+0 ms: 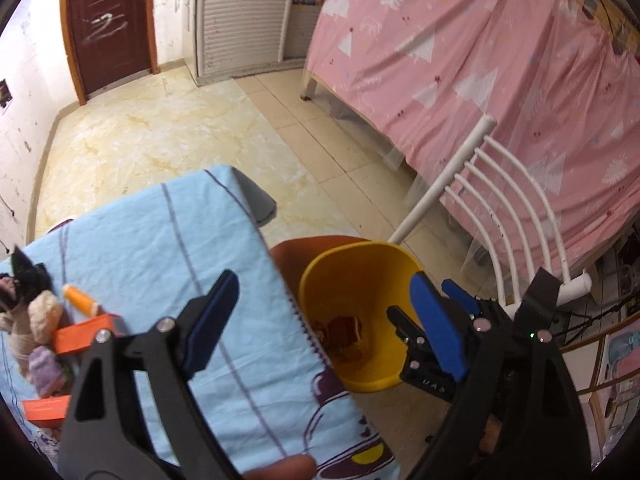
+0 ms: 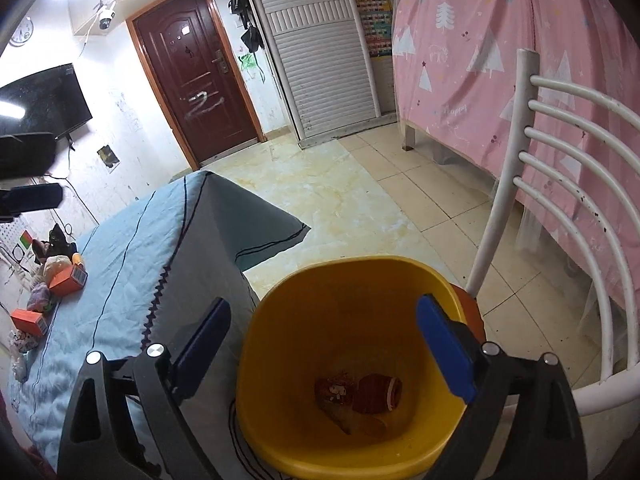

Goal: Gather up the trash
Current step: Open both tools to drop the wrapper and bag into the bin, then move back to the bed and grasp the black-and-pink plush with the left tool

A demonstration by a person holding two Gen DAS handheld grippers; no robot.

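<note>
A yellow bin (image 2: pixel 288 360) stands on a red-brown chair seat beside the blue-clothed table (image 2: pixel 120 280); it also shows in the left wrist view (image 1: pixel 344 280). Red wrappers (image 2: pixel 360 394) lie in its bottom. My right gripper (image 2: pixel 324 344) is open and empty right above the bin's mouth. My left gripper (image 1: pixel 320 320) is open and empty over the table's right edge, next to the bin. More trash lies at the table's far left: orange boxes (image 1: pixel 86 334), an orange tube (image 1: pixel 78 298) and crumpled soft bits (image 1: pixel 44 316).
A white chair back (image 2: pixel 560 208) rises right of the bin. A pink-curtained bed (image 1: pixel 500 80) fills the right side. Tiled floor (image 1: pixel 160 128), a brown door (image 2: pixel 192 80) and a slatted wardrobe (image 2: pixel 320 52) lie beyond.
</note>
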